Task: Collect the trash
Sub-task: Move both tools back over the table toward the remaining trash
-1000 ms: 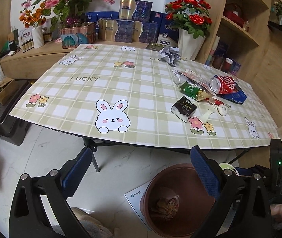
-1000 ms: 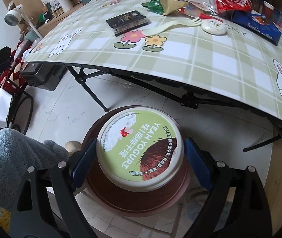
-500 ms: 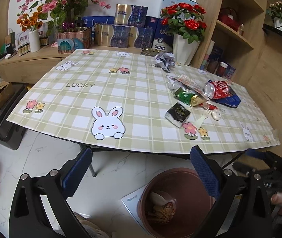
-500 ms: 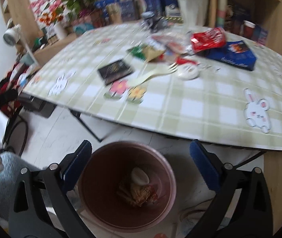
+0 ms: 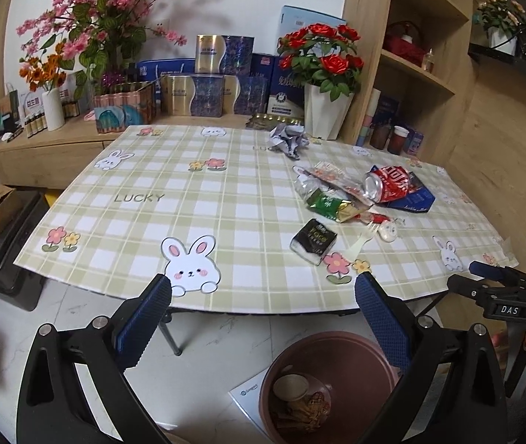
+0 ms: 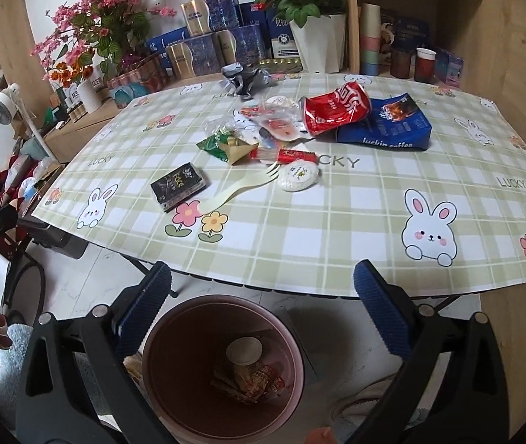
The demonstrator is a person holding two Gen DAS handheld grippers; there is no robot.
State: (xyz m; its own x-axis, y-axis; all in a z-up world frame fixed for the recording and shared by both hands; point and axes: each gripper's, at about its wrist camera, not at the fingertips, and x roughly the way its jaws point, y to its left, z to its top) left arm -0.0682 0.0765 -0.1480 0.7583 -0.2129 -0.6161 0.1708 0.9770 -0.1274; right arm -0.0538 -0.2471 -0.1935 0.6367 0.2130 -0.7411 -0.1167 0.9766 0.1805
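Below the table edge stands a brown bin on the floor, with a yogurt cup and wrappers lying inside. My right gripper hangs open and empty above the bin. My left gripper is also open and empty, over the floor left of the bin. On the checked tablecloth lie a crushed red can, a blue coffee box, a black packet, a plastic fork, a white round lid, a green wrapper and crumpled paper.
A white vase of red roses and stacked gift boxes stand behind the table. A wooden shelf unit rises at the right. Black folding table legs run under the near edge. A white sheet lies beside the bin.
The yogurt cup that sat between the right jaws has dropped into the bin. Both grippers have risen, so more of the tabletop shows.
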